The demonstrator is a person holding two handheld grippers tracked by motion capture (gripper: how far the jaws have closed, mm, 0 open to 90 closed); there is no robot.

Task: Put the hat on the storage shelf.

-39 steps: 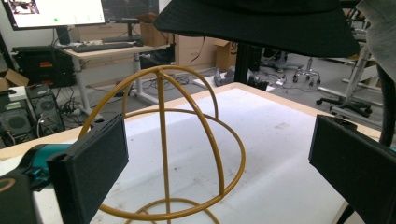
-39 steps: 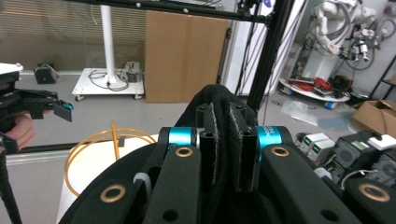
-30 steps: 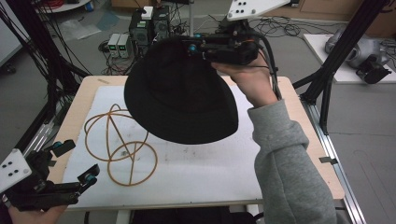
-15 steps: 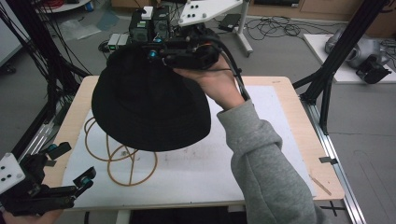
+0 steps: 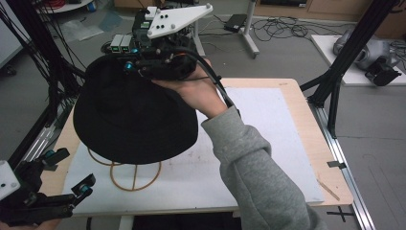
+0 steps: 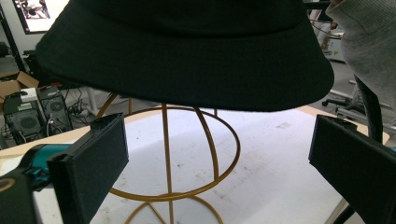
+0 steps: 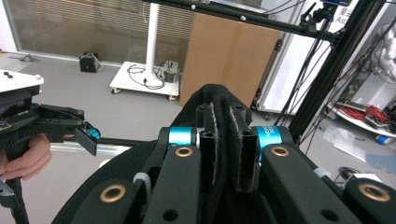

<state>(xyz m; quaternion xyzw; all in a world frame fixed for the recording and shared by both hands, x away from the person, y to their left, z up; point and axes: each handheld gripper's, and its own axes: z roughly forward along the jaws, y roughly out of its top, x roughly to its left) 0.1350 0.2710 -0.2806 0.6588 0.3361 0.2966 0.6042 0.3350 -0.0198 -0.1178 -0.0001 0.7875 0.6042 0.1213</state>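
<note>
The black hat (image 5: 134, 120) has shifted left (over the wire stand (image 5: 135, 175)).

Seen from above, a person's right hand (image 5: 194, 91), in a grey sleeve (image 5: 258, 163), holds the right gripper (image 5: 143, 67), which pinches the crown of a floppy black fabric bucket hat (image 5: 134, 120). The hat hangs over a gold wire hat stand (image 5: 135, 173) on a white mat (image 5: 268, 139) covering a wooden table (image 5: 330, 172). At the lower left corner, the left gripper (image 5: 69, 170) rests off the table's edge, jaws apart.
</note>
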